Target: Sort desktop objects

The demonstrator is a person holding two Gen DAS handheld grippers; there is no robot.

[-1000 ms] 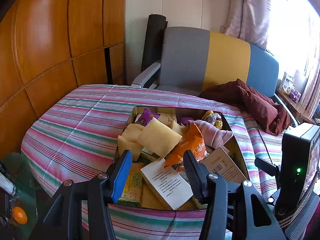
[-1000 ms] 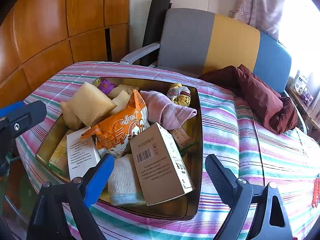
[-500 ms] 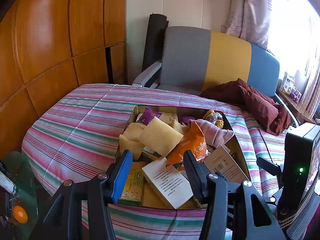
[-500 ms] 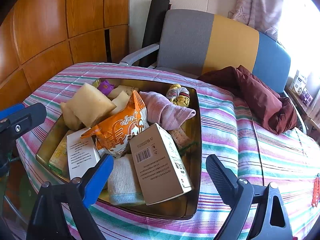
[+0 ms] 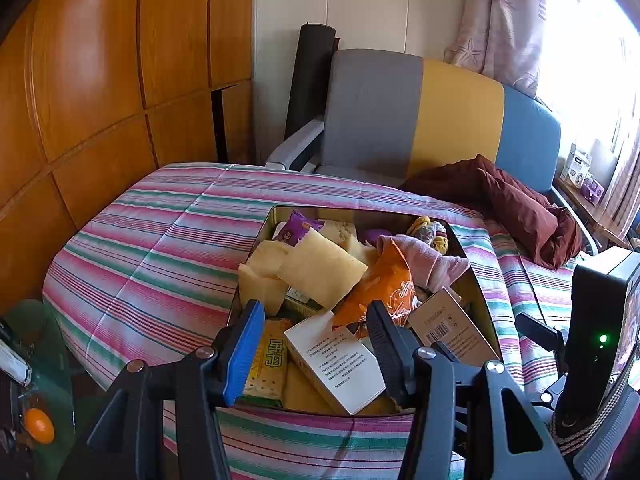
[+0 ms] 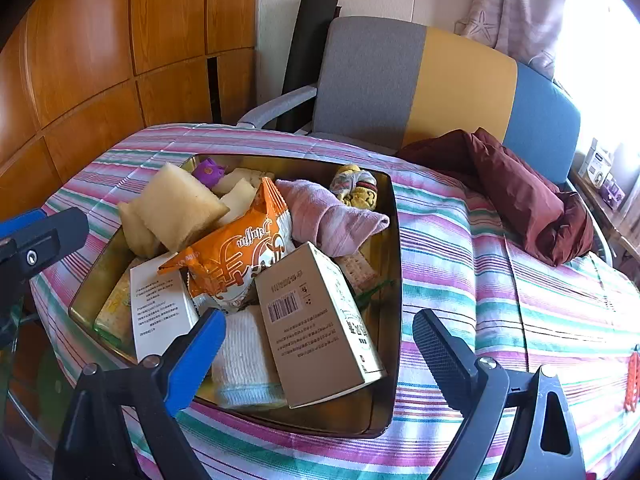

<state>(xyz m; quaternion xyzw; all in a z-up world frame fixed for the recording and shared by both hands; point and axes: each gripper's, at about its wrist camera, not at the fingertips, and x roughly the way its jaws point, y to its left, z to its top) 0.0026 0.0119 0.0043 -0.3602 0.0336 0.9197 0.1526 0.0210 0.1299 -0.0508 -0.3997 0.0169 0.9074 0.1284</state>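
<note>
Tan cardboard box (image 6: 320,328) at lower centre: probably light, stiff, best taken across narrow sides. Crinkly orange snack bag (image 6: 236,256): likely slippery. Left gripper (image 5: 316,344), right gripper (image 6: 320,356): apart, empty.

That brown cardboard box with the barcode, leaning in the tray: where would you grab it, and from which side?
Probably across its two narrow side faces, near the raised top end, coming down from above. The brown box lies tilted on the white cloth, its broad barcode face up, so that face looks too wide. The right hand-held gripper hovers open nearest it; the tray wall crowds the right side.
</note>
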